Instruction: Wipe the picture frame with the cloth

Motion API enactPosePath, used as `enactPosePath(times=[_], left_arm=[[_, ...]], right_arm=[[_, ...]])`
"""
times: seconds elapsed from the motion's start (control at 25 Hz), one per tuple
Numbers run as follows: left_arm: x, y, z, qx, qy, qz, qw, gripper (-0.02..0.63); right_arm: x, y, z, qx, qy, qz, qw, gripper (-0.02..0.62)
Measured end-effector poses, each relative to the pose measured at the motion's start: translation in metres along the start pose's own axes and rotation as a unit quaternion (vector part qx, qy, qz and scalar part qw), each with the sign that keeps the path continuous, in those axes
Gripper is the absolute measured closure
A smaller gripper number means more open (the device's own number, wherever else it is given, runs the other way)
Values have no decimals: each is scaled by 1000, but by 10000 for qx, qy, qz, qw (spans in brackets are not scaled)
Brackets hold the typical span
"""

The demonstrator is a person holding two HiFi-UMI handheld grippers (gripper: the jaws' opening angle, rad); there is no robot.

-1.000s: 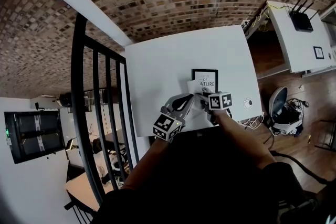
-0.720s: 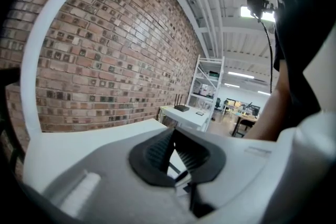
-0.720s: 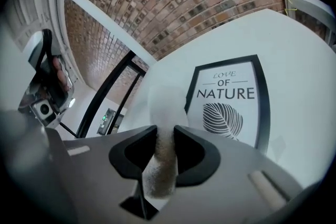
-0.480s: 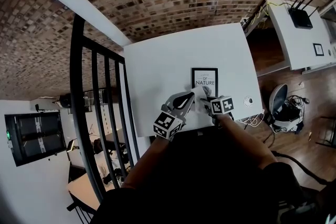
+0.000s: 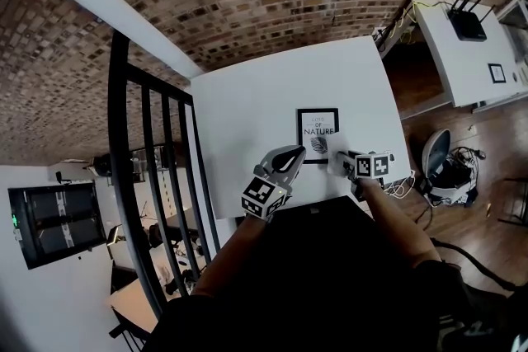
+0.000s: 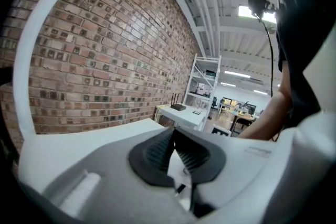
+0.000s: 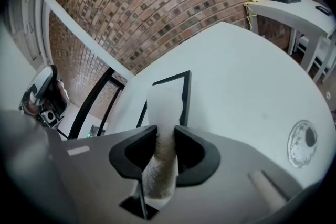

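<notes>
Wht table (image 5: 247, 107) w/ blk picture frame (image 5: 317, 133)

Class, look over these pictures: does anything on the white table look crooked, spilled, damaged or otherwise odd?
Nothing stands out. The black rectangular picture frame lies square to the edges of the white table. No spill or damage shows. The white fluffy cloth is clamped in the right gripper, beside the frame.

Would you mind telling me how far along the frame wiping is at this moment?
Done: the right gripper is shut on the cloth. In hand: the cloth reaches over the picture frame, which lies on the white table; contact cannot be confirmed. Left: the wiping itself, since no cleaned area shows. The left gripper is shut and empty.
</notes>
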State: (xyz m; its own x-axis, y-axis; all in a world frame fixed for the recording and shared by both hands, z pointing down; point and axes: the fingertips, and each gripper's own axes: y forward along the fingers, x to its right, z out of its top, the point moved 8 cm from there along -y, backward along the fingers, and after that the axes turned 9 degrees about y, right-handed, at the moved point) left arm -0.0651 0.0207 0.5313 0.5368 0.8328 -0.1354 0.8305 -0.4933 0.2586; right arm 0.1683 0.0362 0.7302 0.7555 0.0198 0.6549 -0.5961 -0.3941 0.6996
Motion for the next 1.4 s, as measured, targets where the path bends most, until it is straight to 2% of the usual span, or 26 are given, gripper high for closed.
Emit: enactPosePath(times=[0.2,0.32,0.44,0.56,0.64,0.76,0.84,1.0,1.08,1.32,1.4], left_arm=[[1,0,-1,-44,2,14,10000,606],[2,-1,-1,-60,2,43,10000,606],[1,-4,-2,-50,4,88,9999,606],[-2,-7,1,-32,17,143,9999,606],[-3,-9,4,4,25,192,9998,606],[-4,-12,14,124,60,248,9996,606],[-4,-13,23,247,95,264,9993,606],[-2,-12,42,507,183,229,9983,606],[1,-11,50,619,239,193,9976,606],[6,-12,61,918,409,166,9948,606],[8,-11,62,928,418,143,9947,606]], right_arm=[[7,-14,13,151,-74,-142,9998,497],[6,-24,24,296,-95,-85,9995,497],[-9,-34,37,509,-246,193,9982,497],[-41,-50,55,867,-791,596,9913,495],[-70,-64,68,1218,-1334,834,9800,495],[-112,-88,82,1762,-2124,1178,9539,495],[-137,-105,88,2127,-2645,1378,9305,495],[-178,-137,91,2764,-3593,1750,8740,495],[-192,-149,91,2962,-3843,1838,8549,495],[-210,-164,90,3257,-3838,2117,8378,495],[-214,-168,88,3224,-3827,2129,8392,495]])
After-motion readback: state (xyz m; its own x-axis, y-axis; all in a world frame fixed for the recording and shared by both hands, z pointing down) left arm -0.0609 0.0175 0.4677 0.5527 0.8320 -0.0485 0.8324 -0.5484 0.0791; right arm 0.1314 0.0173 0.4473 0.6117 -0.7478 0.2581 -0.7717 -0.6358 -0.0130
